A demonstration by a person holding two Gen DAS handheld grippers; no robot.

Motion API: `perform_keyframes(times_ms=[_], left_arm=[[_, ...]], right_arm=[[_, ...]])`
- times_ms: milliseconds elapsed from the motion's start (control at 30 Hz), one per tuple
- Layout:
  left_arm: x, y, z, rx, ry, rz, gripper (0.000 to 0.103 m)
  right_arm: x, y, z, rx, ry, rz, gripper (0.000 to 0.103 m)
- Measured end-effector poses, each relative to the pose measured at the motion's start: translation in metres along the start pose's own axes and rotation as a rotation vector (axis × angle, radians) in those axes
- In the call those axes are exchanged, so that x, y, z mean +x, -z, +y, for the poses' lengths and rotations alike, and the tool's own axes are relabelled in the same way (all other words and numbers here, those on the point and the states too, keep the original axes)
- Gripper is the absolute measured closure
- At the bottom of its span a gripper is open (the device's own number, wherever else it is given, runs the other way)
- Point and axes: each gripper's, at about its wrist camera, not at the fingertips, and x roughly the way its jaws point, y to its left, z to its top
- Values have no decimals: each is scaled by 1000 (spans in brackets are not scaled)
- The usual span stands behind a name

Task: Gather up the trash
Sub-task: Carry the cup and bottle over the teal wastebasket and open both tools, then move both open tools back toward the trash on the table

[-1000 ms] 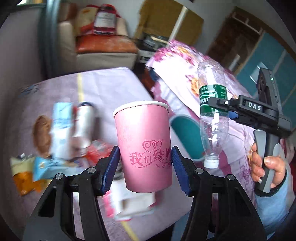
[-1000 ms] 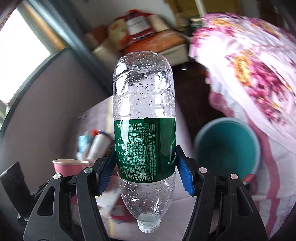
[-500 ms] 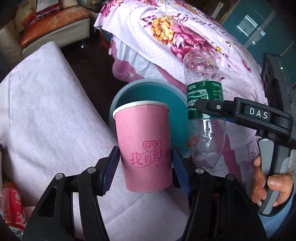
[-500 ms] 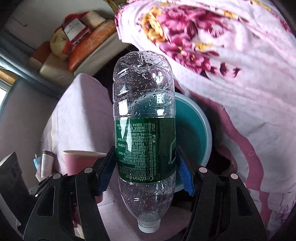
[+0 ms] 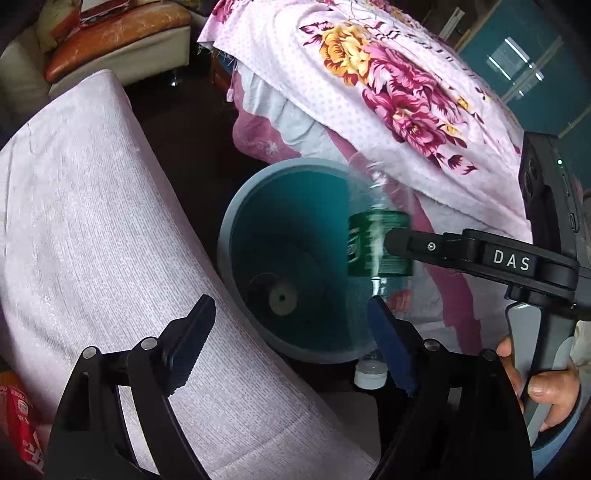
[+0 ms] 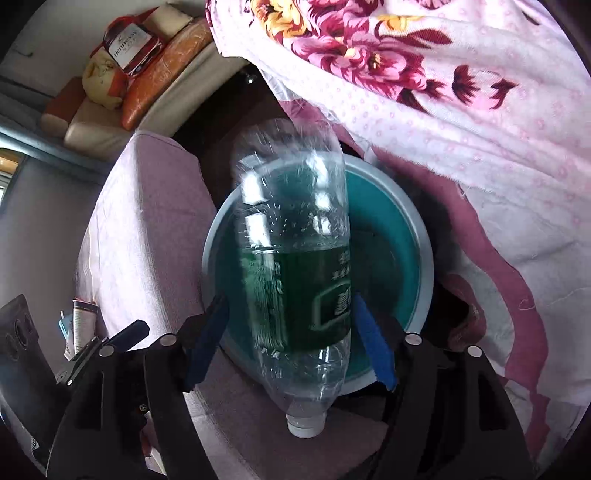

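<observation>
A teal bin (image 5: pixel 225 236) stands on the floor between the table and the bed, right under both grippers. My left gripper (image 5: pixel 290 314) hangs over the bin's near rim, its jaws opening wide with nothing between them. The pink paper cup is out of sight; a pale round thing (image 5: pixel 282 297) lies at the bin's bottom. In the right wrist view a clear plastic bottle (image 6: pixel 295 258) with a green label hangs cap down and blurred over the bin (image 6: pixel 424 258). My right gripper (image 6: pixel 290 306) is opening, and its blue pads stand apart from the bottle's sides.
A table under pale pink cloth (image 5: pixel 92 221) runs along the left of the bin, with a red wrapper (image 5: pixel 18 417) and more trash (image 6: pixel 81 325) on it. A floral bedspread (image 5: pixel 388 92) hangs at the right. A sofa with orange cushions (image 5: pixel 122 26) stands behind.
Both grippers swung from the table over to the bin and tilted down. The left jaws spread and the pink cup left them. The right jaws widened and the bottle has gone blurred and tilted.
</observation>
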Motion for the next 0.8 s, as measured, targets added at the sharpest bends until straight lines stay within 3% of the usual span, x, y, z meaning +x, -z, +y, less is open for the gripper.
perform_keyframes(times_ms=[433, 800], left_arm=[[-33, 25, 16, -48, 33, -42, 15], [-86, 59, 44, -101, 38, -117, 15]], right_arm=[[-40, 18, 12, -3, 25, -67, 26], [-66, 42, 55, -70, 34, -100, 26]])
